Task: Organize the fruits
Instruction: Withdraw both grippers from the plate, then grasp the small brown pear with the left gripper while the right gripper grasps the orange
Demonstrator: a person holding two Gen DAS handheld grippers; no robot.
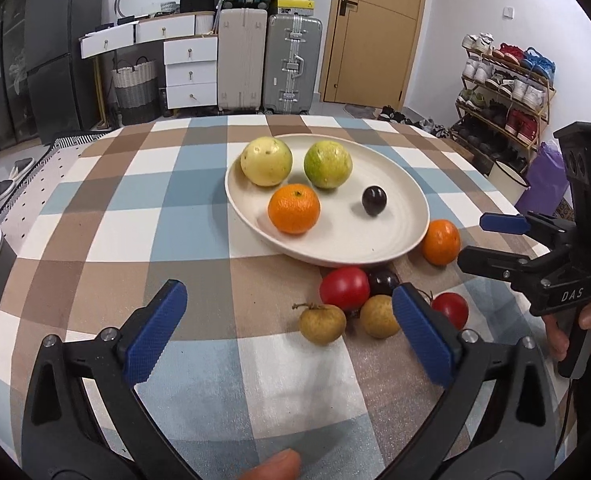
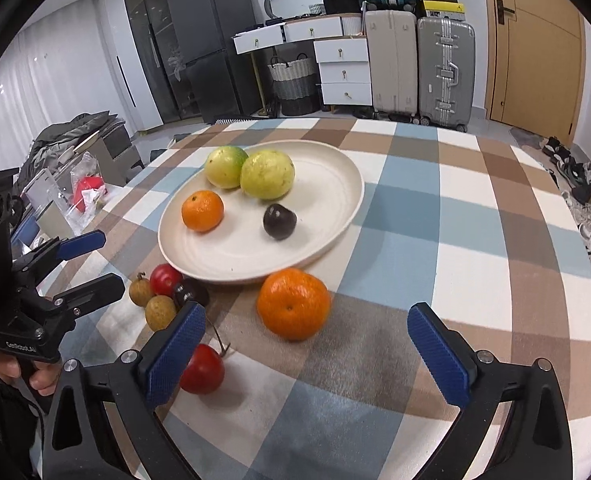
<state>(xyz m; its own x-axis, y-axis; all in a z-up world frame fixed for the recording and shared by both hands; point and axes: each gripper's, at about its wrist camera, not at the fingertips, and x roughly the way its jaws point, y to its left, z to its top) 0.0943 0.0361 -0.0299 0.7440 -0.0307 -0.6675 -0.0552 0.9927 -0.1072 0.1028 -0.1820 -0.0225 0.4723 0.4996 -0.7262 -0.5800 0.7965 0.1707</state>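
Observation:
A cream plate [image 1: 379,248] [image 2: 335,168] on the checked tablecloth holds two yellow-green round fruits [image 1: 266,162] [image 2: 267,174], an orange [image 1: 294,208] [image 2: 202,211] and a dark plum [image 1: 374,200] [image 2: 279,221]. On the cloth beside the plate lie another orange [image 1: 440,241] [image 2: 294,303], two red fruits [image 1: 344,288] [image 2: 202,369], a dark plum [image 1: 382,281] [image 2: 190,292] and two brown longans [image 1: 322,324] [image 2: 160,312]. My left gripper [image 1: 289,330] [image 2: 89,260] stands open just short of the longans. My right gripper [image 2: 309,352] [image 1: 483,240] stands open, nothing between its fingers, the loose orange just ahead.
Suitcases [image 1: 291,64], white drawers [image 1: 191,72], a dark fridge [image 1: 55,48] and a door [image 1: 375,32] stand beyond the table. A shoe rack [image 1: 503,92] is at the right. Clutter and bags [image 2: 79,184] sit off the table's left edge.

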